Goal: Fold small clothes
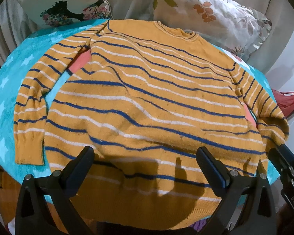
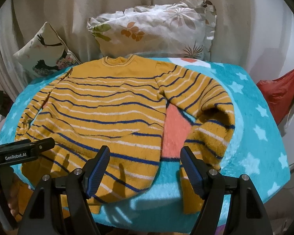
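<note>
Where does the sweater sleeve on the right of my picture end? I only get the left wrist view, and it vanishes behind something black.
Observer: The sleeve bends back at the elbow, and its cuff lies on the blue blanket, near the front edge.
Operator: And the black thing?
Observer: That is the right gripper. It is open and grips nothing.
</note>
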The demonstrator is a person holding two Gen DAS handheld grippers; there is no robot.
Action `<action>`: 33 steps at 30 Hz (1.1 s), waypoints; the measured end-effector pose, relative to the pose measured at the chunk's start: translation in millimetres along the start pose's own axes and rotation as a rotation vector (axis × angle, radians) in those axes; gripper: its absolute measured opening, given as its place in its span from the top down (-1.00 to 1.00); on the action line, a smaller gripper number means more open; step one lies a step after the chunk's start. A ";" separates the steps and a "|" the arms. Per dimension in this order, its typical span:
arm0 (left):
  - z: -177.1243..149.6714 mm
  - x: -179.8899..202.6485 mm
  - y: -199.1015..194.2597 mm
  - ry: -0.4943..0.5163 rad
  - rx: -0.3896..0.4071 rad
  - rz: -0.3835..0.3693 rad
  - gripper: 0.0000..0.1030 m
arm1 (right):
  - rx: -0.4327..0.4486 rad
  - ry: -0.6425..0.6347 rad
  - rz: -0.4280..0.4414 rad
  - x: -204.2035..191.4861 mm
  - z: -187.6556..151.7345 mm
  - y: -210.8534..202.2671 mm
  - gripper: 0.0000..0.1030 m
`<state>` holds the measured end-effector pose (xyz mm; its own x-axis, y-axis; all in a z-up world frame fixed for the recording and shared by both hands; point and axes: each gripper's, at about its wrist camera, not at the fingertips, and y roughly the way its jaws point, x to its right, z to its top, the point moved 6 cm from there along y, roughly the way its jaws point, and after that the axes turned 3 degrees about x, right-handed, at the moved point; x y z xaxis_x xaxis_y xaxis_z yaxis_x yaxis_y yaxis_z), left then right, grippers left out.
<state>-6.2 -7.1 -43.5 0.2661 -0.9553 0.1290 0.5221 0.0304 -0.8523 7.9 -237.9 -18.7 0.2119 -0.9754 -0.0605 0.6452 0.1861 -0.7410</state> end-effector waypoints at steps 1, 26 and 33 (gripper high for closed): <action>2.4 -1.6 -0.9 0.004 0.005 0.000 -1.00 | 0.004 0.002 -0.004 -1.5 1.4 -0.5 -0.53; 23.4 -243.9 5.9 -0.234 -0.091 0.168 -1.00 | -0.049 0.005 0.002 -111.0 19.6 46.6 -0.56; 26.7 -226.4 23.9 -0.149 -0.135 0.039 0.76 | -0.072 -0.004 0.013 -134.0 21.9 60.8 -0.56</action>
<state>-32.3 217.7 -79.5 0.4063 -0.8997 0.1594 0.3979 0.0172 -0.9173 34.8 -93.3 -41.0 0.2226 -0.9726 -0.0679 0.5882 0.1895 -0.7862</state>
